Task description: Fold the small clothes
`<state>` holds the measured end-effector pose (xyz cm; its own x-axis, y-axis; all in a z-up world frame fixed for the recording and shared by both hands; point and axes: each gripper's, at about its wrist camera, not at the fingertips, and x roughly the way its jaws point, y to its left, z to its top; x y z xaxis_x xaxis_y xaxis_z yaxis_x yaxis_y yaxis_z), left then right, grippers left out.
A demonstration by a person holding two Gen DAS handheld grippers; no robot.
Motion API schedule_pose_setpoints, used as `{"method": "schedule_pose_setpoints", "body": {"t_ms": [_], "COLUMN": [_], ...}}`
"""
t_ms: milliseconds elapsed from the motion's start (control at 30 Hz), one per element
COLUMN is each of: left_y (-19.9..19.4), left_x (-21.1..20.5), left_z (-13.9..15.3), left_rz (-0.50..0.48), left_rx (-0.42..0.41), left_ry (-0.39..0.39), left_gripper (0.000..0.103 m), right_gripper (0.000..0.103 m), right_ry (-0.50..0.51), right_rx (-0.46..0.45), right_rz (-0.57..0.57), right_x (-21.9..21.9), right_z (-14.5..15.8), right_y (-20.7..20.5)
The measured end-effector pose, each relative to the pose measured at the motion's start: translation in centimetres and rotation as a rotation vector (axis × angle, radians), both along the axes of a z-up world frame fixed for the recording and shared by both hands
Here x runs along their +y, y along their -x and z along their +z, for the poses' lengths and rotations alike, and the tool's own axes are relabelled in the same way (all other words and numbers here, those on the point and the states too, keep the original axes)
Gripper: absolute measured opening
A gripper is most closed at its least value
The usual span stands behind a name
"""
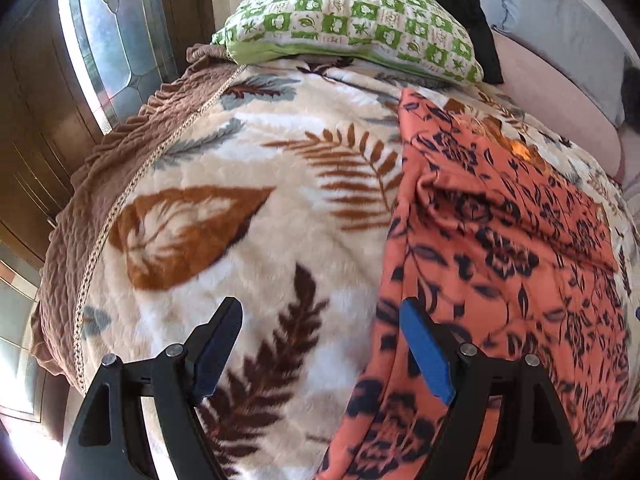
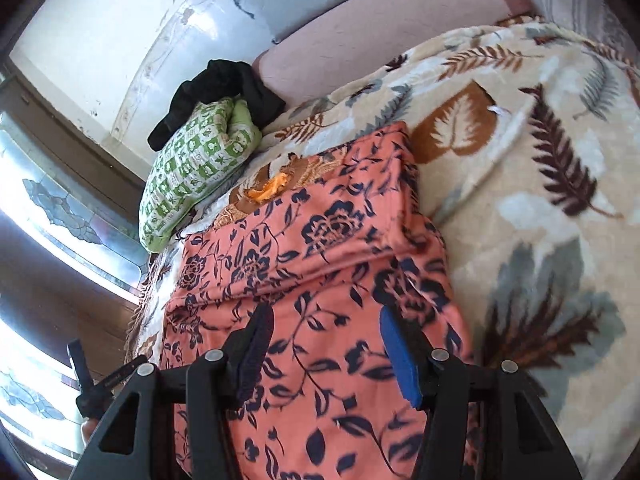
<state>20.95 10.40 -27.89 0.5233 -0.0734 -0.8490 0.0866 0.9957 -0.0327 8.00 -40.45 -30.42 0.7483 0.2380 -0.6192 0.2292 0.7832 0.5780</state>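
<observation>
A salmon garment [image 1: 500,240] with a dark navy flower print lies folded on the leaf-patterned blanket [image 1: 240,160]. In the left wrist view it fills the right half. My left gripper [image 1: 320,306] is open above the blanket at the garment's left edge; its right finger hangs over the cloth and nothing is between the pads. In the right wrist view the garment [image 2: 320,232] lies straight ahead. My right gripper [image 2: 325,314] hovers open over its near part, holding nothing. An orange patch [image 2: 272,192] shows at the garment's far end.
A green checked pillow [image 1: 352,24] lies at the far end of the bed with black cloth [image 1: 460,0] behind it. The blanket [image 2: 540,160] spreads to the right of the garment. A brown ruffled bed edge [image 1: 100,200] and a glazed door [image 1: 104,40] are on the left.
</observation>
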Motion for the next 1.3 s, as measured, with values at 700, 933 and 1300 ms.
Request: {"method": "schedule_pose_setpoints", "body": {"t_ms": [700,933,1300], "left_y": [2.7,2.1,1.3], "left_x": [-2.2,-4.0,-4.0], "left_z": [-3.2,-3.4,-2.6], "left_rz": [-0.374,-0.436,-0.485], "left_rx": [0.300,0.314,0.311], "left_ry": [0.080,0.072,0.148], "left_gripper": [0.027,0.046,0.008], "right_gripper": [0.064,0.051,0.009], "right_ry": [-0.120,0.032,0.057], "right_rx": [0.178,0.246,0.156], "right_rz": [-0.083,0.046,0.192], "right_x": [-1.9,3.2,4.3], "right_z": [-5.2,-6.2,-0.1], "right_y": [12.9,11.5,10.0]}}
